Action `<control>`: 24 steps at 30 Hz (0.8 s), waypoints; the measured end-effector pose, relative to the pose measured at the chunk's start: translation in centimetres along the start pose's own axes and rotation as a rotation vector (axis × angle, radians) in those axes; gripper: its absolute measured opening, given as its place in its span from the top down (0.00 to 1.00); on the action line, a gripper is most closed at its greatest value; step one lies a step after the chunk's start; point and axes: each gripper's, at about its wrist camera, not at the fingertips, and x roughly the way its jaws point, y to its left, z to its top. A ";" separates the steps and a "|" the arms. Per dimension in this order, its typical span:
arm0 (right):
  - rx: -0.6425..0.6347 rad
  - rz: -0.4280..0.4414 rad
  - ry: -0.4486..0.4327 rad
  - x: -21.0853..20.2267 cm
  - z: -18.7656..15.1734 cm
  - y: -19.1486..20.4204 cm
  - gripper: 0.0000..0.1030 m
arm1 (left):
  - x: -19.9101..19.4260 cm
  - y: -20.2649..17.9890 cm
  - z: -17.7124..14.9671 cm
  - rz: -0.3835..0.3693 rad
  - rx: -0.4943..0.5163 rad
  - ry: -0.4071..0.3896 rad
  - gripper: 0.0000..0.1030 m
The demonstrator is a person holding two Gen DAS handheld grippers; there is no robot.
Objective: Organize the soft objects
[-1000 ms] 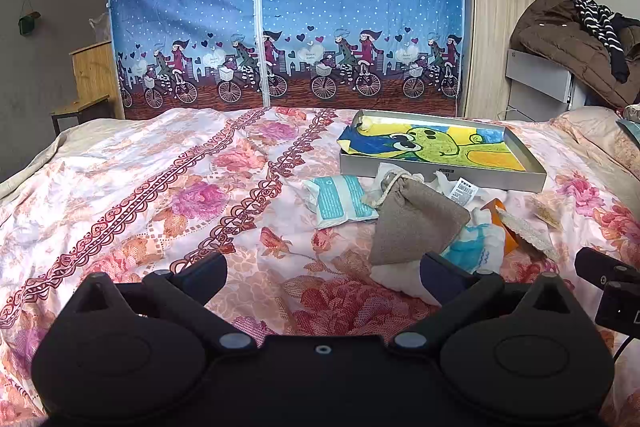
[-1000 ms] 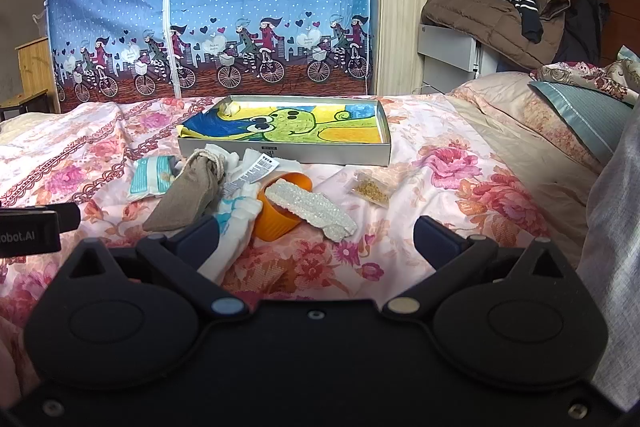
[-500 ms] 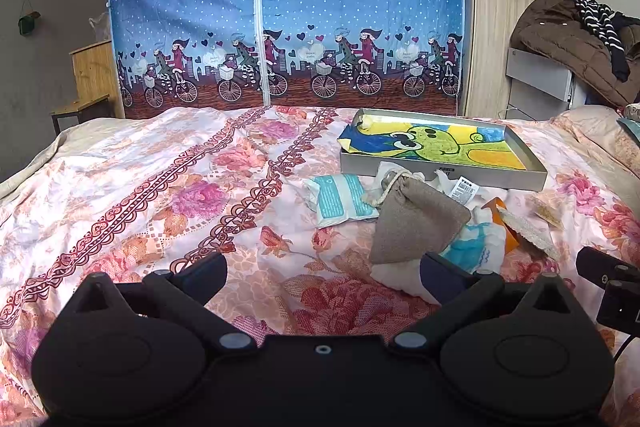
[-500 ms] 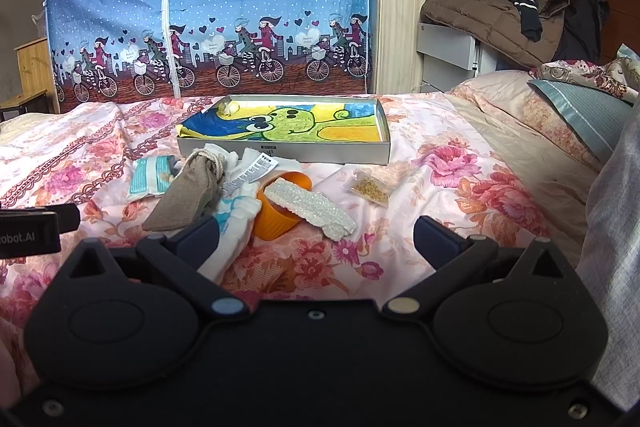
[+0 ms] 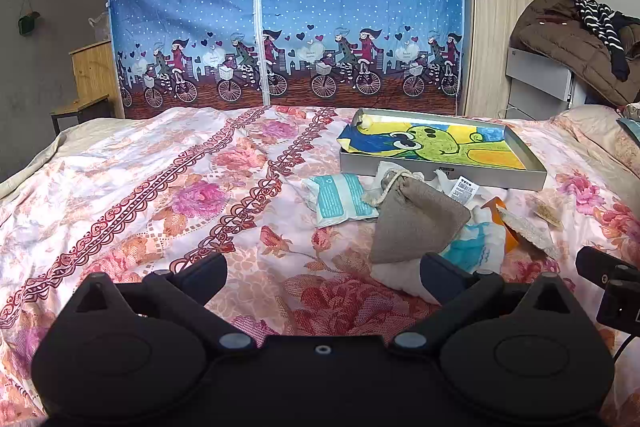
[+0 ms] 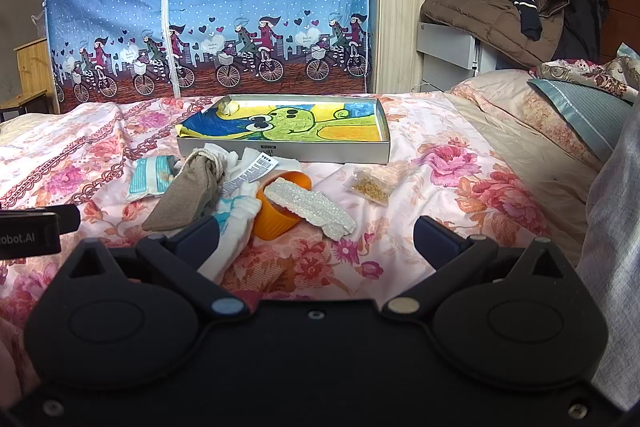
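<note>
Both tongs hover low over the flowered bedspread (image 5: 168, 187), each spread wide with nothing held. From the left wrist view, the left gripper (image 5: 322, 269) faces a grey drawstring pouch (image 5: 416, 219) lying on a white and blue cloth (image 5: 472, 247); its long axis runs near to far, tied neck pointing far toward the shallow tray (image 5: 440, 173). A teal packet (image 5: 340, 197) lies just left of it. The orange cup (image 5: 500, 215) is mostly hidden here. From the right wrist view, the right gripper (image 6: 316, 235) sees that orange cup (image 6: 280, 219) plainly, tipped with a white sponge strip (image 6: 310, 205) across its mouth, and a small seed packet (image 6: 370, 187) to the right, near the tray (image 6: 288, 151).
</note>
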 end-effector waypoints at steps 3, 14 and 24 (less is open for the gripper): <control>0.000 -0.001 0.001 0.0 0.0 0.0 0.00 | 0.0 0.0 0.0 0.000 0.000 0.001 0.01; -0.003 -0.011 0.011 0.2 -0.1 0.1 0.00 | 0.0 0.0 0.0 0.000 0.000 0.001 0.01; -0.015 -0.017 0.014 0.1 -0.2 0.2 0.00 | 0.5 0.1 -0.3 -0.001 -0.007 0.016 0.01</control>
